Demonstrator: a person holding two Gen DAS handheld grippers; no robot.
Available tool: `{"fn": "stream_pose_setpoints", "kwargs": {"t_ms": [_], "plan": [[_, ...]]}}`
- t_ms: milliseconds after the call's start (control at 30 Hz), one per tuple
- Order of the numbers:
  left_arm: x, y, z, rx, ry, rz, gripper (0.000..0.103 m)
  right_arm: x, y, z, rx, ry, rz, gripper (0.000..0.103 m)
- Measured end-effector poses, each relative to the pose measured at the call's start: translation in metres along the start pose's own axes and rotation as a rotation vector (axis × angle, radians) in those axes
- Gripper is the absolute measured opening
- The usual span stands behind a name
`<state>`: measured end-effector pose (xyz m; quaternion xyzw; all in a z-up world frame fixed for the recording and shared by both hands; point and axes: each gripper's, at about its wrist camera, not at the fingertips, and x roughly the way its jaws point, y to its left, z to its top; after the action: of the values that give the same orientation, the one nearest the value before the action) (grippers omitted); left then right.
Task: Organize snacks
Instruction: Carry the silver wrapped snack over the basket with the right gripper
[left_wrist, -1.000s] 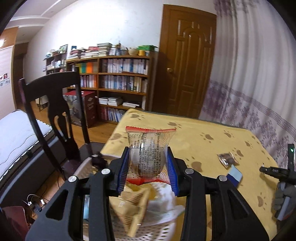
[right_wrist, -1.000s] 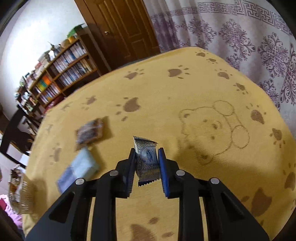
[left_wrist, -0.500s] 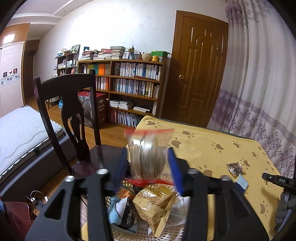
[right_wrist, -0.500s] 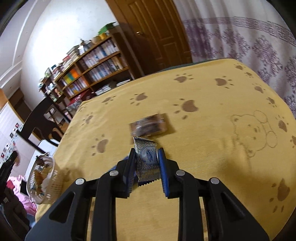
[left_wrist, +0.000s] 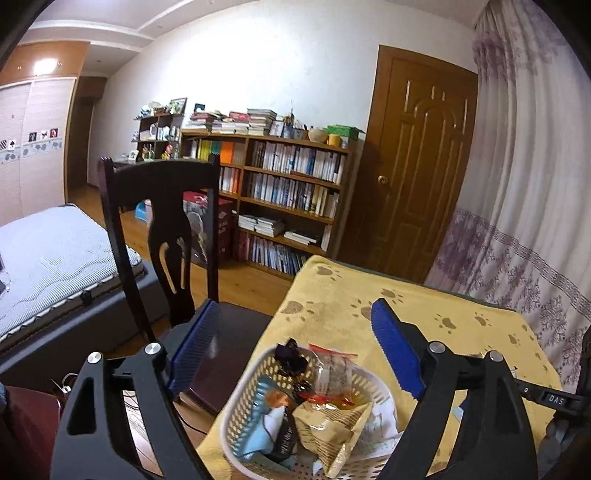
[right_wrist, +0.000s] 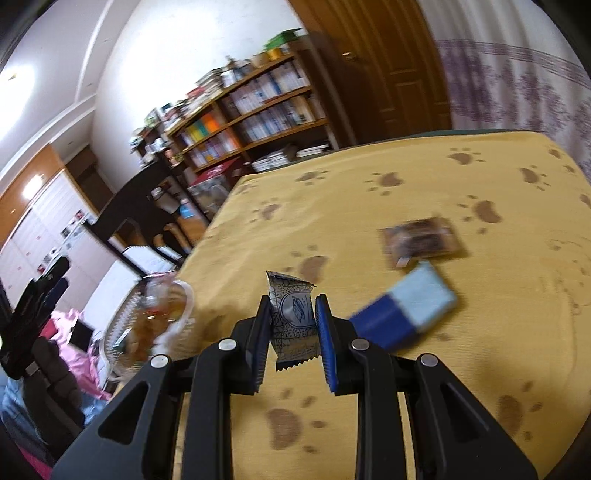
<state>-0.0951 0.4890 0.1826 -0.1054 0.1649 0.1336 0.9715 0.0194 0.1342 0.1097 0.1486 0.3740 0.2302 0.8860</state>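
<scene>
The right gripper (right_wrist: 291, 332) is clamped on a small patterned packet (right_wrist: 291, 317), held above the yellow paw-print cloth (right_wrist: 406, 177), while the left gripper (left_wrist: 291, 354) hangs with jaws wide apart and empty over the white basket (left_wrist: 243, 391) of snacks at the table's near-left corner. On the cloth to the packet's right lie 2 more snacks, a blue bar (right_wrist: 402, 306) and a brown packet (right_wrist: 421, 242) just beyond it. A dark chair (left_wrist: 162, 229) stands beside the basket, with a bookshelf (left_wrist: 284, 199), door (left_wrist: 417, 177) and curtain (left_wrist: 535, 184) behind.
</scene>
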Motion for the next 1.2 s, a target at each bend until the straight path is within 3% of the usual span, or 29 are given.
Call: {"fn": "stream_pose_setpoints", "kwargs": {"t_ms": [333, 633, 1000, 1100, 1200], "plan": [[-0.011, 0.002, 0.003, -0.018, -0.023, -0.010, 0.086, 0.017, 0.090, -0.010, -0.130, 0.056, 0.156, 0.024], [-0.016, 0.013, 0.009, -0.045, -0.043, -0.009, 0.087, 0.043, 0.150, -0.031, -0.223, 0.142, 0.240, 0.024], [-0.017, 0.019, 0.013, -0.068, -0.058, -0.007, 0.088, 0.066, 0.207, -0.040, -0.299, 0.195, 0.312, 0.025], [-0.017, 0.019, 0.014, -0.070, -0.065, -0.015, 0.095, 0.074, 0.214, -0.039, -0.291, 0.205, 0.316, 0.026], [-0.019, 0.020, 0.014, -0.069, -0.070, -0.019, 0.095, 0.077, 0.212, -0.039, -0.287, 0.198, 0.301, 0.032]]}}
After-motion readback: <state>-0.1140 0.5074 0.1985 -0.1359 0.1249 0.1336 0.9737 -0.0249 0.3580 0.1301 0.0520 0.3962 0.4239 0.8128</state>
